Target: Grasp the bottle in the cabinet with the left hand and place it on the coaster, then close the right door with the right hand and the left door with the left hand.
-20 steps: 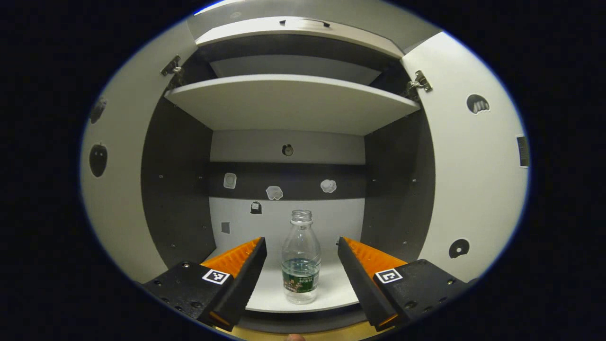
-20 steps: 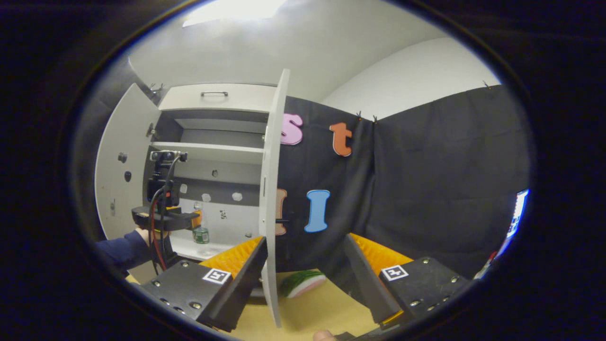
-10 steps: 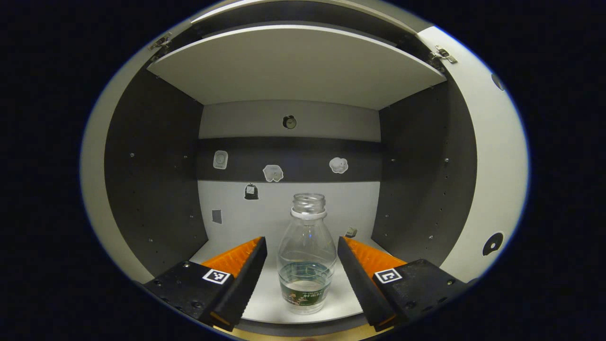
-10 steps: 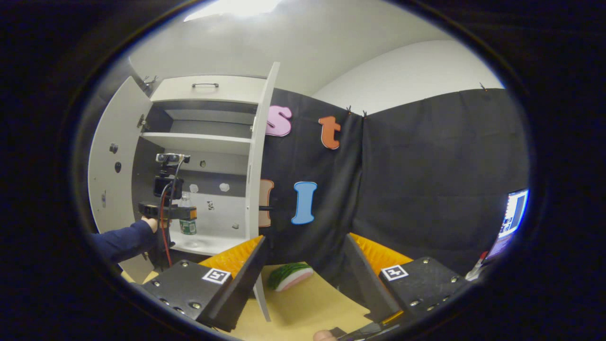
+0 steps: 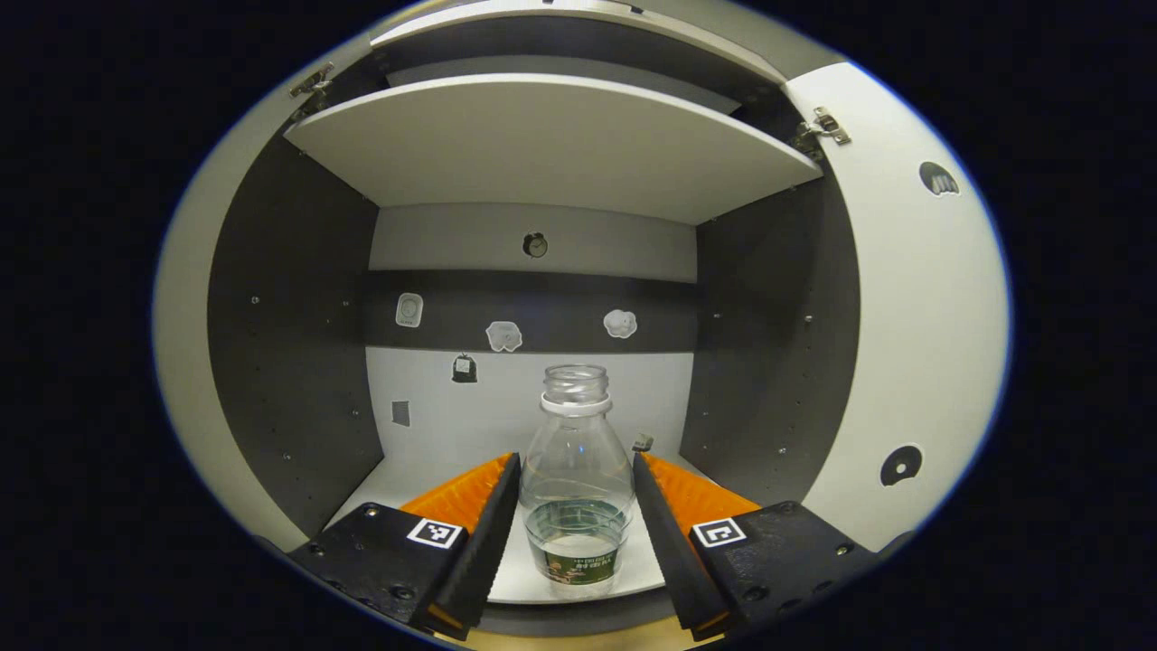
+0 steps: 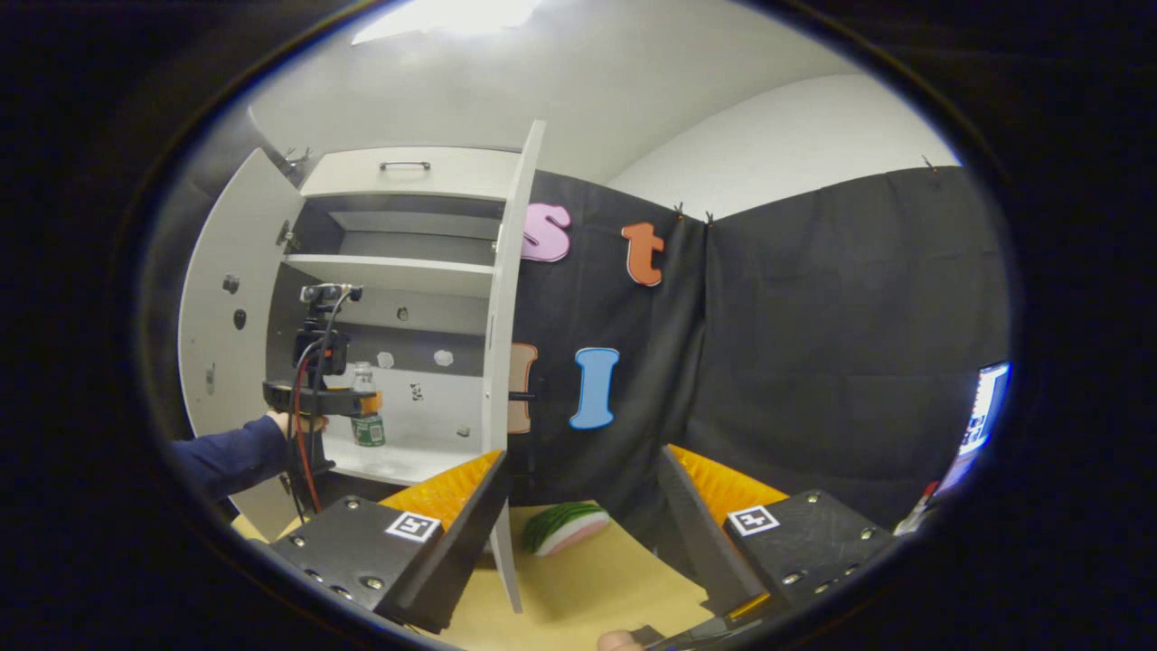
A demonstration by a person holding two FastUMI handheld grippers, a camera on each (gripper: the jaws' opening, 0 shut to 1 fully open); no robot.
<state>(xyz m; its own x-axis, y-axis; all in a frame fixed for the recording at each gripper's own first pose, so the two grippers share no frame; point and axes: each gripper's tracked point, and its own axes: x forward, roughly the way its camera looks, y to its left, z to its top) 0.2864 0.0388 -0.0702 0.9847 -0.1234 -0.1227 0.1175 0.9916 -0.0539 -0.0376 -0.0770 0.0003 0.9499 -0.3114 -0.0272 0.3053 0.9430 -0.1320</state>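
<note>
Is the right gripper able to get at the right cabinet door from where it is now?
Probably yes. The right gripper hangs open with the right door standing edge-on just ahead of its fingers; only the table and a watermelon-slice toy lie below.

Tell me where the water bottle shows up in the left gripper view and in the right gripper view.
Left gripper view: the bottle stands low at centre, between the left gripper fingers.
Right gripper view: the bottle is small at far left, inside the cabinet.
Shared landmark: the white shelf above the bottle.
</note>
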